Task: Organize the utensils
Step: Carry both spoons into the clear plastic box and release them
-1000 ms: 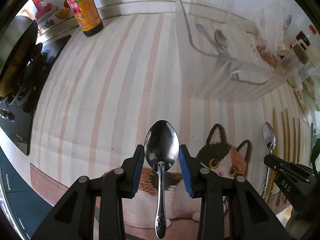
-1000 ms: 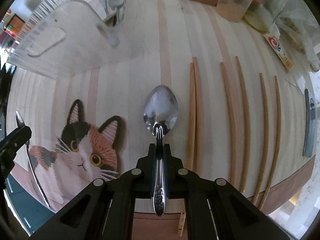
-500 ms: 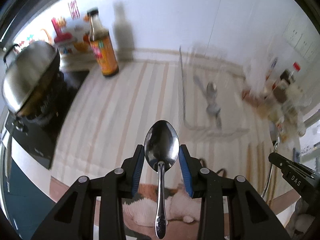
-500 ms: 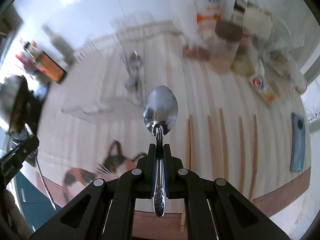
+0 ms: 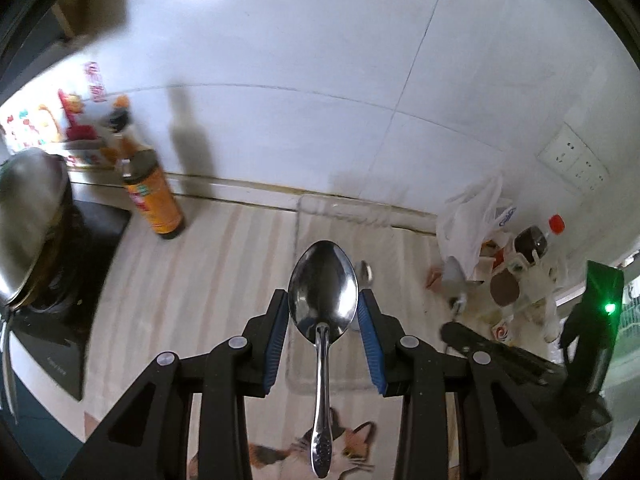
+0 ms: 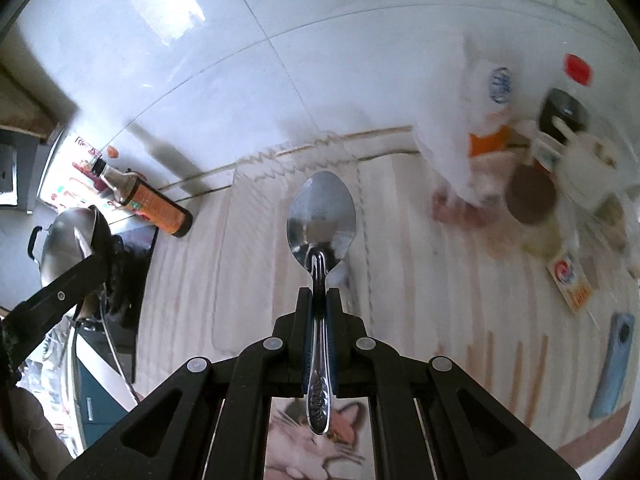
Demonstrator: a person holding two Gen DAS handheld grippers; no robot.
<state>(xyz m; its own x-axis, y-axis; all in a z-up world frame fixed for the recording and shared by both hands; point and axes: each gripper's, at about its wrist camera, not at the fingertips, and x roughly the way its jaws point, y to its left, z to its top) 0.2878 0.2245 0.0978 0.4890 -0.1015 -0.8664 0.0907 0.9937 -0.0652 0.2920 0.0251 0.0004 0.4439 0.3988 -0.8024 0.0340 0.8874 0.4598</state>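
Note:
My left gripper (image 5: 323, 312) is shut on a steel spoon (image 5: 322, 304), its blue pads against the bowl's sides, held high above the counter. My right gripper (image 6: 320, 308) is shut on a second steel spoon (image 6: 321, 216) by its handle, bowl pointing forward. A clear plastic organizer tray (image 5: 320, 216) lies on the striped mat ahead, with a spoon (image 5: 365, 270) inside it; it also shows in the right wrist view (image 6: 280, 160). Wooden chopsticks (image 6: 516, 368) lie on the mat at right. The right gripper shows in the left view (image 5: 500, 352).
A sauce bottle (image 5: 150, 196) stands at the back left by a steel pot (image 5: 28, 220) on a black stove. Jars, bottles and a plastic bag (image 5: 476, 220) crowd the back right. A phone (image 6: 614, 364) lies at right. A cat picture (image 5: 348, 452) marks the mat's near part.
Both grippers have risen and tilted up with their spoons; the wall now fills the upper views and the tray sits farther below.

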